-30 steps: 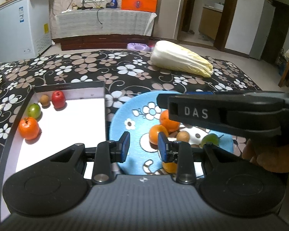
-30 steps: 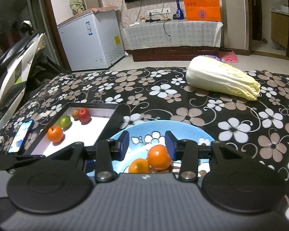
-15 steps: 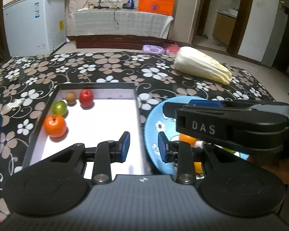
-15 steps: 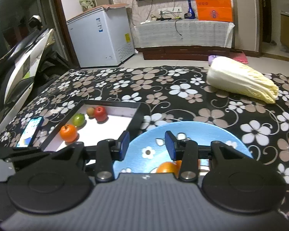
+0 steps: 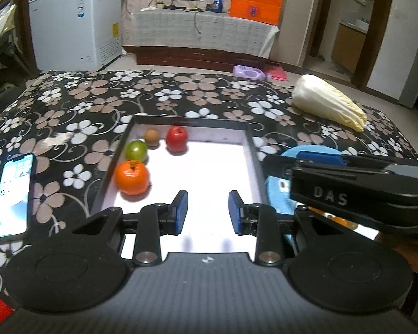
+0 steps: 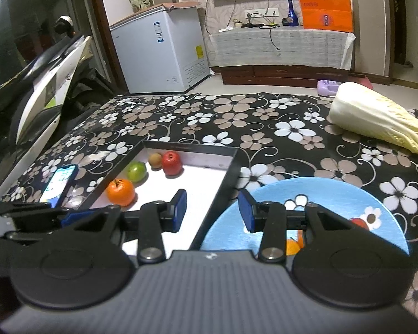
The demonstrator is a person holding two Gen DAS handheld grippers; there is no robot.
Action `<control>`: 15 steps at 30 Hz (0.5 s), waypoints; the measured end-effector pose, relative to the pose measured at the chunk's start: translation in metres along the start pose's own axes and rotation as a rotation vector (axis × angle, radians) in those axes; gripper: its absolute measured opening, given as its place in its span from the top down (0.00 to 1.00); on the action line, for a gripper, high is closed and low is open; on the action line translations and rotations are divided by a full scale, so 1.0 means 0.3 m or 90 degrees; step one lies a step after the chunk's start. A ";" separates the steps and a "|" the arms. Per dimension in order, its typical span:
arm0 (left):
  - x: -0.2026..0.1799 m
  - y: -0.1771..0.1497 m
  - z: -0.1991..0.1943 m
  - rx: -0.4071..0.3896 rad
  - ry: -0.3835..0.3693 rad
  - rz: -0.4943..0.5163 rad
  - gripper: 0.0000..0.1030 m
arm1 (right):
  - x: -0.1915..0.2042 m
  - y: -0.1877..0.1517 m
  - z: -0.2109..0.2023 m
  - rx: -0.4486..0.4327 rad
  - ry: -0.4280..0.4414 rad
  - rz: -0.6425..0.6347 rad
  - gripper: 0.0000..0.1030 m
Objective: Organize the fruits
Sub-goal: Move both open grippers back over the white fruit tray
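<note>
Over the white tray both claws hang apart and empty, left claw, right claw. Four fruits sit in its far-left corner, the rest on the blue plate. They're round, so a sloppy drop probably sends one rolling.

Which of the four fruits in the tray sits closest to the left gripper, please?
The orange fruit, by the tray's left wall; the green, brown and red ones lie farther back.

The right tongs hide most of the blue plate; fruit on the plate shows only as orange slivers behind the tongs' frame.
</note>
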State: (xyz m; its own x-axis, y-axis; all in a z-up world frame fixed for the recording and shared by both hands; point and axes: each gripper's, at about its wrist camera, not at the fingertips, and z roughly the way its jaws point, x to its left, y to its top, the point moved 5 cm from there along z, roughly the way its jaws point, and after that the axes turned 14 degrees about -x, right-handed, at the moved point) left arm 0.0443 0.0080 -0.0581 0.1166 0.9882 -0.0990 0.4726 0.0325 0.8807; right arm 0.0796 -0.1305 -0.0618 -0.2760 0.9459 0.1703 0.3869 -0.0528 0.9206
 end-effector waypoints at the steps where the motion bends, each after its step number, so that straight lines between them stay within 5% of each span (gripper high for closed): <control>1: 0.010 0.001 0.000 0.000 0.002 -0.002 0.64 | 0.004 0.000 0.001 -0.001 0.001 0.000 0.58; 15: 0.163 -0.002 -0.012 0.018 0.048 -0.030 0.64 | 0.099 0.018 0.033 -0.021 0.064 0.002 0.58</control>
State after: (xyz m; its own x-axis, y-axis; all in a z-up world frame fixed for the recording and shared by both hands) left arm 0.0466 0.0568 -0.0618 0.0276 0.9942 -0.1037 0.5006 0.0760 0.8623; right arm 0.0822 -0.0997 -0.0551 -0.3628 0.9086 0.2067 0.3590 -0.0684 0.9308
